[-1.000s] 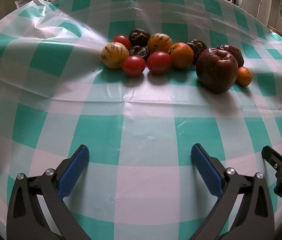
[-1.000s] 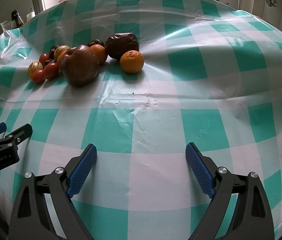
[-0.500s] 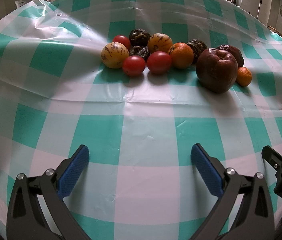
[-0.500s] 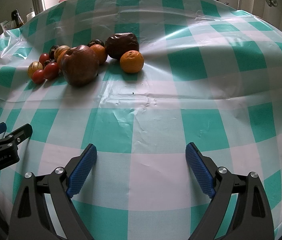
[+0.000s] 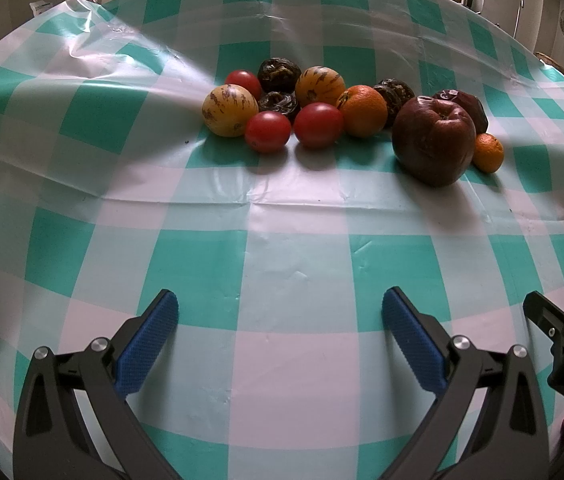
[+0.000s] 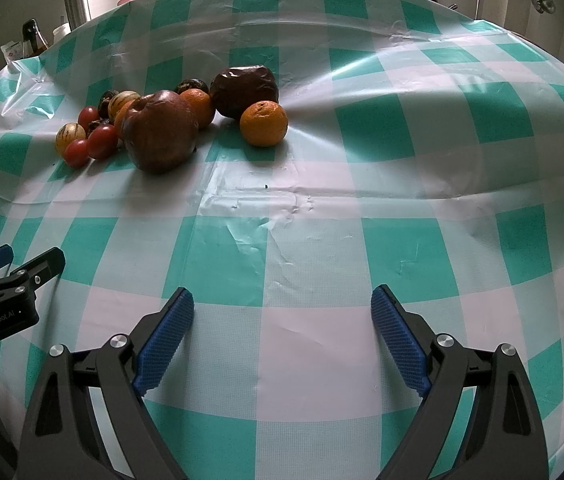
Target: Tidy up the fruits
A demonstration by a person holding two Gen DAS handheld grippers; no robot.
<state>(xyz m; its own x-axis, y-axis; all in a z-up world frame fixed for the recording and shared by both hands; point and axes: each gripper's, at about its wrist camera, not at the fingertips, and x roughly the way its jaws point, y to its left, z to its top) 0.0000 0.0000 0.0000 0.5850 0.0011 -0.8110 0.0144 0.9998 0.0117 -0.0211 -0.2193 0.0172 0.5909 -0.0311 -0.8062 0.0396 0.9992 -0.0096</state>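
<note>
left wrist view looks along the left gripper (image 5: 279, 312), whose blue-padded jaws stand wide apart over bare checked tablecloth (image 5: 294, 360) and hold nothing. right wrist view shows the right gripper (image 6: 282, 312) the same way, jaws spread and empty, low over the near part of the cloth.

the fruits sit in one loose cluster on the far side of the table, well apart from both grippers. from the left: a yellow striped fruit (image 5: 224, 110), two cherry tomatoes (image 5: 267, 131) at the near edge with a third behind, dark wrinkled fruits (image 5: 279, 74), a second striped fruit (image 5: 319, 86), an orange (image 5: 363, 111), a big dark red apple (image 5: 434, 140), a dark wrinkled fruit behind it (image 6: 243, 89), and a small mandarin (image 6: 263, 123) at the right end. most of them touch a neighbour.

no fruit looks sorted yet, so this reads as the very start: picking a first target. no bowl or tray shows, so sorting probably means grouping by kind on the cloth. the mandarin stands clearest at the right end and suits the right gripper; the reach should come from the open near side, jaws straddling it without nudging the apple. round fruit may roll if bumped.
</note>
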